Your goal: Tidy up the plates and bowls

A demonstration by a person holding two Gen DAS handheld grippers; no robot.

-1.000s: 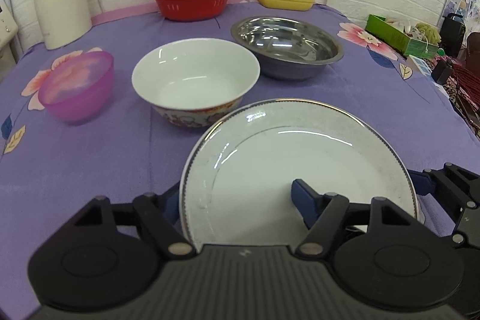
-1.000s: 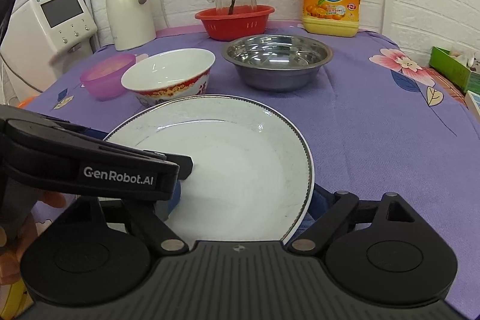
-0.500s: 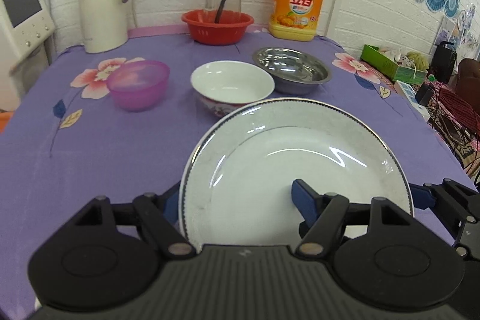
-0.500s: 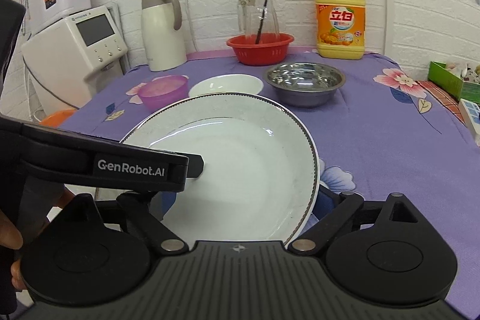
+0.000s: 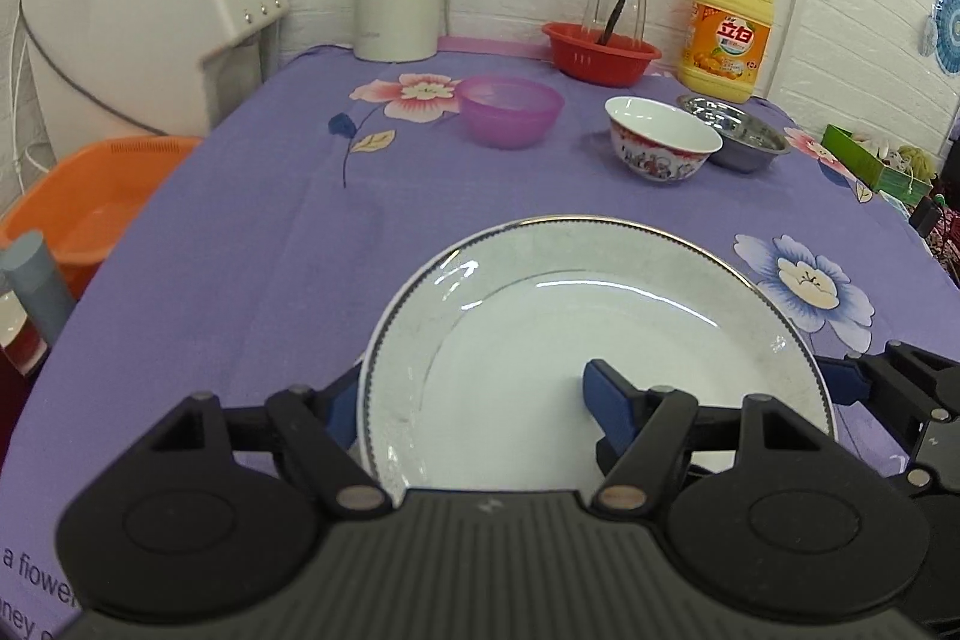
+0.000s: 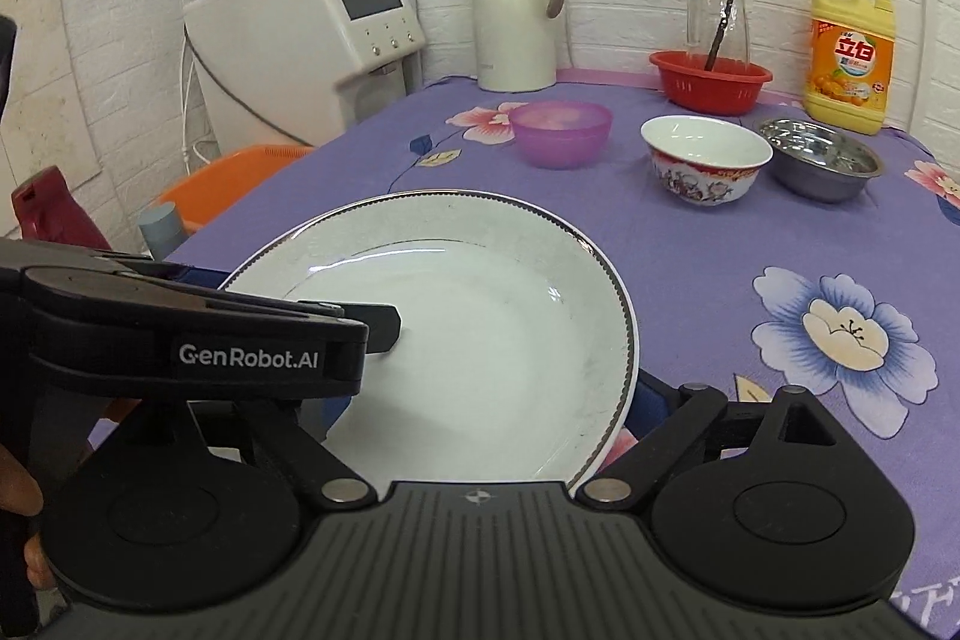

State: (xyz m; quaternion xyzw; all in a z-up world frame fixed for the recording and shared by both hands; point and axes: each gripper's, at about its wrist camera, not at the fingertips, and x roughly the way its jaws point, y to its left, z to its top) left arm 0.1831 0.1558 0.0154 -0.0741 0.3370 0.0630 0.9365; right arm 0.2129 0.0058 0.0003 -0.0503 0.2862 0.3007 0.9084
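White porcelain, grey-rimmed: the plate [image 5: 594, 358] is carried above the near edge of the purple-clothed table [image 5: 252, 244], gripped from both sides. The left hand-held gripper [image 5: 474, 400] is clenched on the plate's left rim, one blue finger [image 5: 606, 394] lying on the upper face and the other passing outside and beneath the edge. The right hand-held gripper [image 6: 486, 400] straddles the opposite rim in the same way; its inner finger is hidden behind the left unit's body in the right wrist view, but the plate sits firmly between its jaws, so it is judged to be grasping as well. The plate is close to level, tilted slightly, and does not appear to rest on the cloth.

Relation governing the next move: all remaining dishes lie ahead of both grippers, toward the far wall. The purple bowl [image 5: 510, 111] stands ahead, left of the others; the patterned porcelain bowl [image 5: 660, 145] is to its right, and the steel bowl [image 5: 738, 139] is just beside that one, possibly touching. All three are well apart from the plate. The right hand is nearer the porcelain and steel bowls, the left nearer the purple bowl. An orange basin [image 5: 90, 214] sits off the table's left edge, below its level.

Assessment: the plate is in transit; no stacking has begun.
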